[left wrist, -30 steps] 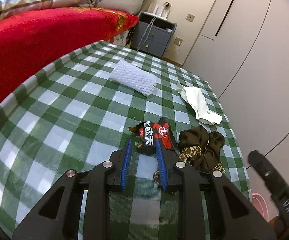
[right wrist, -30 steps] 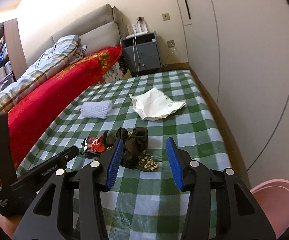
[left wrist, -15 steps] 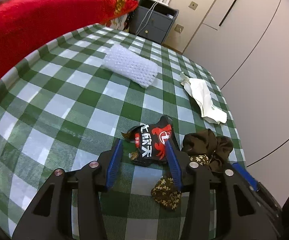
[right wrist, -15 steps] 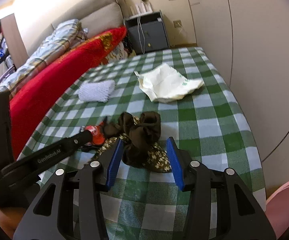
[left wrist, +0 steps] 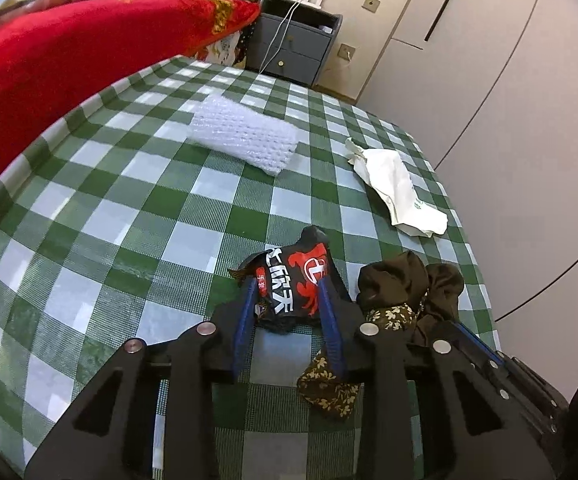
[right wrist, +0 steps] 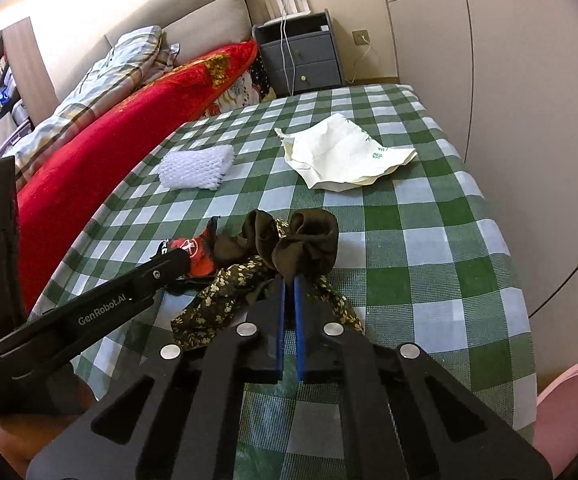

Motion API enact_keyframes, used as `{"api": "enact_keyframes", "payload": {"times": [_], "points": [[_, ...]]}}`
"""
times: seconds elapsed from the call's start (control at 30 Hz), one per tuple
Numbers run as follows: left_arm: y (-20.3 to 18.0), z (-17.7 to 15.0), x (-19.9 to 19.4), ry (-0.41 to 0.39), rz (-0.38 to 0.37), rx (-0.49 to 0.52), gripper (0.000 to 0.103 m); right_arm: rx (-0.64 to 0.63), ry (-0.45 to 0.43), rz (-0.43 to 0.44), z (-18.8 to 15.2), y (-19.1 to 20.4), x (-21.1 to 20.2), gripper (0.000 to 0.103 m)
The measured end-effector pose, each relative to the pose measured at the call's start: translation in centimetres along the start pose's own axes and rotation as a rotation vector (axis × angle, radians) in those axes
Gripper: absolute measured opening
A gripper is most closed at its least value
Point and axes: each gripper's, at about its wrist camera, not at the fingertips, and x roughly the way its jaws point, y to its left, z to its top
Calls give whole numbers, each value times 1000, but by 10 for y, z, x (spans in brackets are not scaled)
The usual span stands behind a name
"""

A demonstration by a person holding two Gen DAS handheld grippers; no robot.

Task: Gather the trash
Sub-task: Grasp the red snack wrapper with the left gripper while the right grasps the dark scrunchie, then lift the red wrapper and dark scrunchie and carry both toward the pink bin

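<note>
Left hand-held gripper (left wrist: 287, 284) closing around glossy crinkled black-red snack wrapper (left wrist: 293, 280) on green checked bedspread (left wrist: 129, 216), right hand-held gripper (right wrist: 289, 280) clenched on soft brown floral cloth (right wrist: 305, 244) beside it

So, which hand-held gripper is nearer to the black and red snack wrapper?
Left. The left hand-held gripper has the black and red snack wrapper between its closing jaws. The right hand-held gripper is beside it, shut on the brown cloth bundle.

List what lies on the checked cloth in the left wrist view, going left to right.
Bubble wrap pad → black and red snack wrapper → white crumpled bag. The dark floral cloth overlaps in that order, so it is left out.
</note>
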Motion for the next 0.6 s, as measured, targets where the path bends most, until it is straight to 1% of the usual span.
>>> {"api": "enact_keyframes", "payload": {"times": [0.07, 0.13, 0.17, 0.2, 0.3, 0.5, 0.6], "points": [[-2, 0, -4, -8, 4, 10, 28, -8, -14, -4, 2, 2, -6, 3], [-2, 0, -9, -17, 7, 13, 24, -15, -26, -10, 3, 4, -12, 3], [-2, 1, -12, -22, 6, 11, 19, -18, -32, -13, 4, 5, -16, 3], [-1, 1, -16, -28, 8, 11, 17, -22, -37, -17, 5, 6, -19, 3], [-1, 2, -25, -38, 16, 20, 14, -34, -51, -29, 6, 9, -33, 3], [7, -2, -49, -52, 6, 5, 10, -60, -76, -58, 4, 13, -64, 3], [4, -5, -69, -68, 2, 28, 9, -69, -96, -69, 4, 14, -83, 3]]}}
